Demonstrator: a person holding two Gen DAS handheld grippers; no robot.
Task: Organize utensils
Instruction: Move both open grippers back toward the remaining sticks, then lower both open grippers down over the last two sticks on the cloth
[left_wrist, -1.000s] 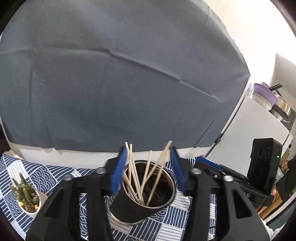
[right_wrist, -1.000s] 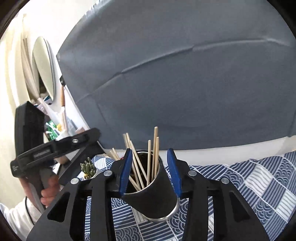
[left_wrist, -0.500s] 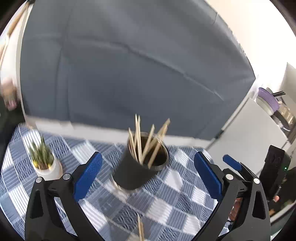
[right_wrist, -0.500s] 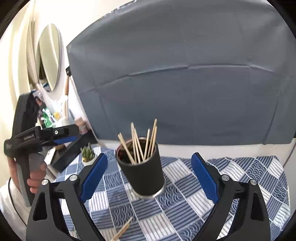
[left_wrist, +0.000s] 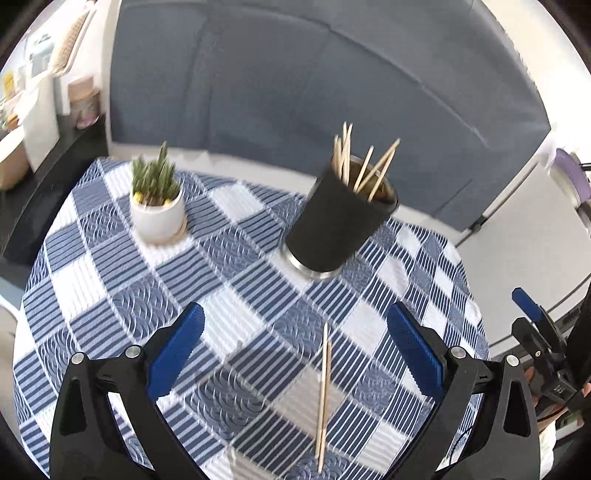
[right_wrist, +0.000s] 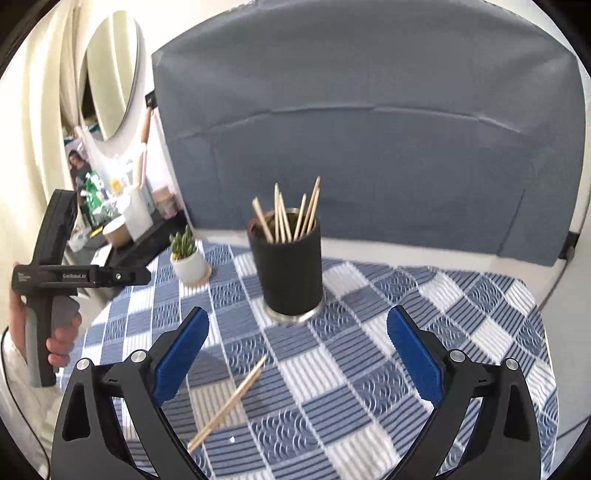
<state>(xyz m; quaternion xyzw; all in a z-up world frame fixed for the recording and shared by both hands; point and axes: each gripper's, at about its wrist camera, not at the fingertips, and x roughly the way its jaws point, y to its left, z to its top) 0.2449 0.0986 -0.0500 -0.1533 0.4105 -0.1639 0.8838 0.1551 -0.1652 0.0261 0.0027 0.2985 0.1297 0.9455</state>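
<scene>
Left wrist view is showing the left gripper released, its jaws gaping over loose wooden chopsticks lying on the checked-cloth bench; the right gripper is opening further, empty. Both have let go of the black cylindrical chopstick-filled holder, now standing beyond the jaws, so the strays come next.

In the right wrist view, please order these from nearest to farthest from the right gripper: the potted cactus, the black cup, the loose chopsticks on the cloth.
From the right gripper:
1. Loose wooden chopsticks, lying on the checked cloth by its left finger.
2. Black cylindrical cup with chopsticks, standing ahead, centre.
3. Small cactus in white pot, farther back, left.
</scene>
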